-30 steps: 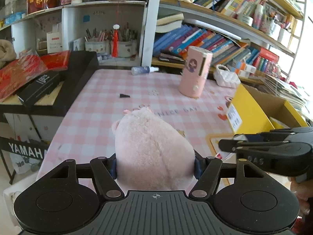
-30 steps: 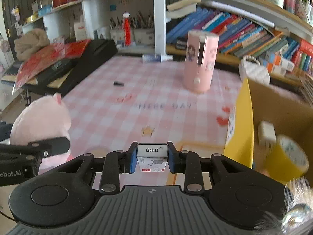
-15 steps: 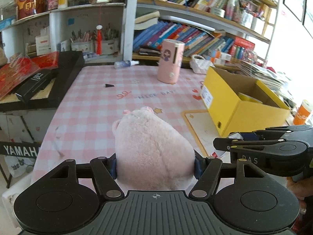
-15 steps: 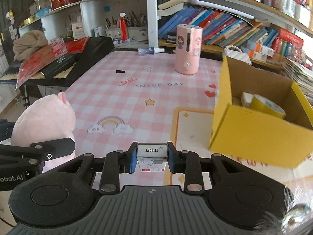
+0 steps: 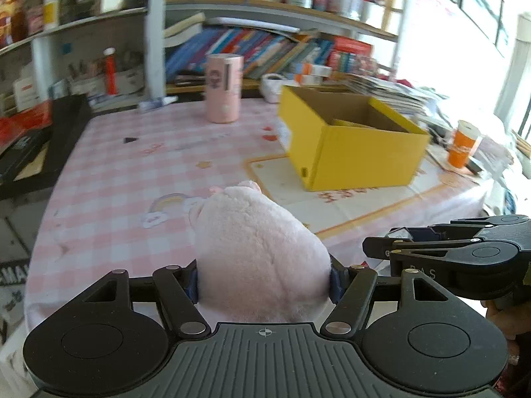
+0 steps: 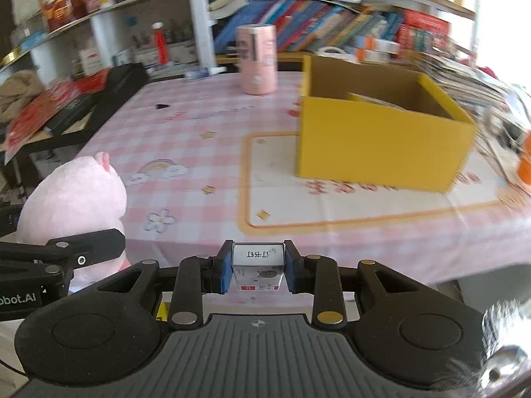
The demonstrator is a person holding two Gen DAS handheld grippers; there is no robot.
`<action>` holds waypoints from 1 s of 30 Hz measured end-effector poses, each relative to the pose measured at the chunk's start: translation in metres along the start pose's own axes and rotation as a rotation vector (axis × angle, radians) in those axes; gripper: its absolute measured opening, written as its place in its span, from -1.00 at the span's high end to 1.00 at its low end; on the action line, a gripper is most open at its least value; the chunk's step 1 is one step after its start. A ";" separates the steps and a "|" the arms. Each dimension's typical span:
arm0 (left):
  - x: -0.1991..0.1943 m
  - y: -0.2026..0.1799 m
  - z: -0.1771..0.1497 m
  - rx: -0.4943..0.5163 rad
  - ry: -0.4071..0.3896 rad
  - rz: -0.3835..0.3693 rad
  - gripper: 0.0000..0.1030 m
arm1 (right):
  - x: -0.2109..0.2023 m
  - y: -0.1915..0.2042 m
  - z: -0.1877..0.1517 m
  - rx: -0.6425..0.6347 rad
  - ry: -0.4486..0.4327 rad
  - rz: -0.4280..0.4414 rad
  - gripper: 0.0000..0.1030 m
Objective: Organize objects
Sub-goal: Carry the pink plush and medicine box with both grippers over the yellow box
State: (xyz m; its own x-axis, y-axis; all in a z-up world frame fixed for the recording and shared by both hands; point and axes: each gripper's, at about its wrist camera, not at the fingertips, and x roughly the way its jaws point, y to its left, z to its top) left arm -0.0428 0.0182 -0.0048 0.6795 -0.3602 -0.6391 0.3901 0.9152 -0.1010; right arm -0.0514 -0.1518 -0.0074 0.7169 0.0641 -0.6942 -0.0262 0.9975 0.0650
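Note:
My left gripper (image 5: 264,280) is shut on a pink plush pig (image 5: 259,252) and holds it above the table's near edge. The pig also shows at the left of the right wrist view (image 6: 73,209). My right gripper (image 6: 258,268) is shut on a small white box with printed characters (image 6: 259,265), held off the table's front edge. The right gripper shows from the side in the left wrist view (image 5: 391,243). An open yellow cardboard box (image 6: 381,142) stands on the table at right, with things inside; it also shows in the left wrist view (image 5: 351,146).
A pink cylinder (image 6: 257,63) stands at the back of the pink checked tablecloth (image 6: 199,152). A black case (image 5: 39,139) lies at left. An orange cup (image 5: 463,147) stands at far right. Bookshelves (image 5: 282,49) line the back.
Both grippers have pulled back from the table and turned right with their loads. The yellow box and the table now look farther away. Both grips are unchanged.

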 end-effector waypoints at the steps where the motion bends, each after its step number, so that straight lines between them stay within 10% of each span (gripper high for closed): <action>1: 0.000 -0.004 0.001 0.013 -0.001 -0.013 -0.31 | -0.004 -0.005 -0.003 0.014 -0.002 -0.013 0.45; 16: 0.015 -0.067 0.010 0.160 -0.009 -0.180 -0.31 | -0.045 -0.064 -0.030 0.169 -0.026 -0.183 0.45; 30: 0.041 -0.096 0.032 0.197 -0.008 -0.183 -0.31 | -0.036 -0.105 -0.019 0.207 -0.018 -0.190 0.45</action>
State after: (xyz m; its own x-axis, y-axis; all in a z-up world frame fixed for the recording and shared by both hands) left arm -0.0326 -0.0906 0.0030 0.5909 -0.5187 -0.6179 0.6199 0.7821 -0.0637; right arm -0.0875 -0.2582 -0.0024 0.7080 -0.1255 -0.6950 0.2510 0.9645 0.0816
